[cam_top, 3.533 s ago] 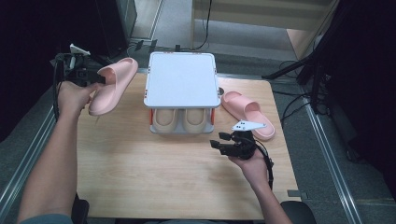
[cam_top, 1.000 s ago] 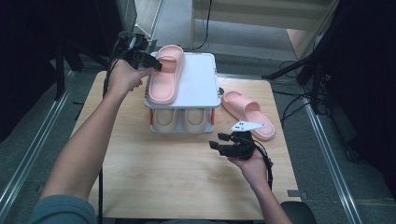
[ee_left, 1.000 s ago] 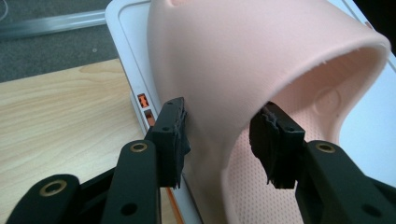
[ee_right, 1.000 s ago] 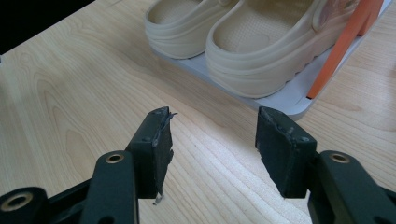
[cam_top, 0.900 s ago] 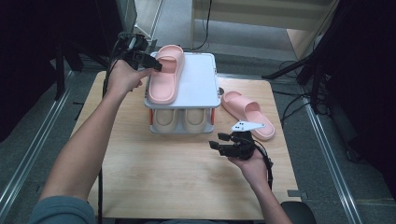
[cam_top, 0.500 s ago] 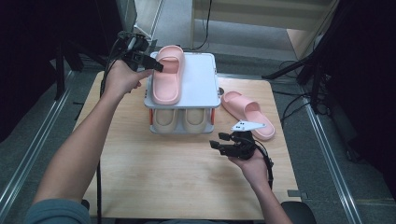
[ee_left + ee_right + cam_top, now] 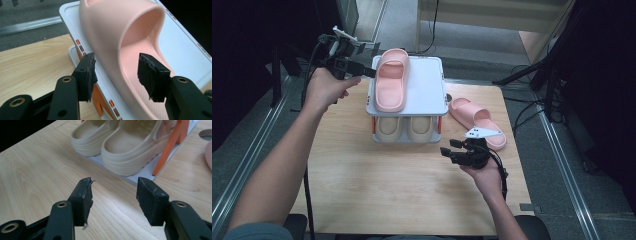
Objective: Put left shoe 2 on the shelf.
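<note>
So in the high view my left gripper [image 7: 362, 70] is at the upper left. Its jaws have just been opening and now stand wide on either side of the heel edge of the pink foam slide sandal [image 7: 391, 80], pads off it. That sandal lies flat on the left side of the white plastic shoe rack's [image 7: 427, 85] top shelf. Centre frame, a pair of beige clogs [image 7: 407, 128] sits on the lower shelf. Lower right, my right gripper [image 7: 451, 152] hovers over the light wooden table [image 7: 362, 190], jaws wide, holding nothing, with the second pink slide [image 7: 474, 120] just beyond.
</note>
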Demonstrator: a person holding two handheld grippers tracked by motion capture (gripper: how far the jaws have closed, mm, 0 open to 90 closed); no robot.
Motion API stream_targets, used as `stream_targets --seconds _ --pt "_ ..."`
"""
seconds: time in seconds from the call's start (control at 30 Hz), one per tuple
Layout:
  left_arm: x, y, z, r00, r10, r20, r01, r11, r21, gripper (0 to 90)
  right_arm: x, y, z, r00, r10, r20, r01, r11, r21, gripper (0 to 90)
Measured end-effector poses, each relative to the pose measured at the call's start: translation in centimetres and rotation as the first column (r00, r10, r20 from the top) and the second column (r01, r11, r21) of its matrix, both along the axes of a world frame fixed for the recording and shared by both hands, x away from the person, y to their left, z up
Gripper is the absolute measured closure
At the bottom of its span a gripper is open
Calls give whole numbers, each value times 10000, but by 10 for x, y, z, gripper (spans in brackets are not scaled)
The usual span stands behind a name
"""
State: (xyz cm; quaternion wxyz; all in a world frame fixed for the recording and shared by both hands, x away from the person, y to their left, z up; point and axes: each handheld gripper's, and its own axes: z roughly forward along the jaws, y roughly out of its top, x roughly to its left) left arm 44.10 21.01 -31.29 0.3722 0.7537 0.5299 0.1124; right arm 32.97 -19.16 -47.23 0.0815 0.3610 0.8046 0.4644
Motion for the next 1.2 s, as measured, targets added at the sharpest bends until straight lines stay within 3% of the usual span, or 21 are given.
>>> stream_targets --seconds 0.17,0.33,0.63,0.7,0.83,0.93,1.07,1.2 --pt "-16 11 -6 10000 18 96 -18 10000 -61 458 4 -6 2 10000 -27 37 27 10000 35 513" --pt "-31 18 -17 9995 -318 4 318 9994 -139 435 11 -13 5 9997 -126 193 124 9999 87 531" --pt "-59 32 -43 9996 -265 86 265 9996 77 418 31 -24 5 9988 -295 398 294 9996 46 568" --pt "-64 35 -50 9997 -229 74 229 9997 96 412 37 -26 5 9991 -403 150 403 9992 -7 568" --pt "-72 39 -63 9998 -199 33 199 9998 18 410 49 -34 4 9979 -627 184 628 9980 -97 596" --pt "-78 41 -72 9999 -119 12 119 9999 35 407 57 -43 1 9969 -784 36 783 9967 203 622" --pt "-89 38 -83 9999 -106 110 108 9998 -181 407 67 -49 1 9952 -940 259 945 9954 -168 631" --pt "-100 31 -93 9996 -226 197 231 9994 -273 405 75 -56 -2 9936 -1084 308 1091 9938 -222 642"
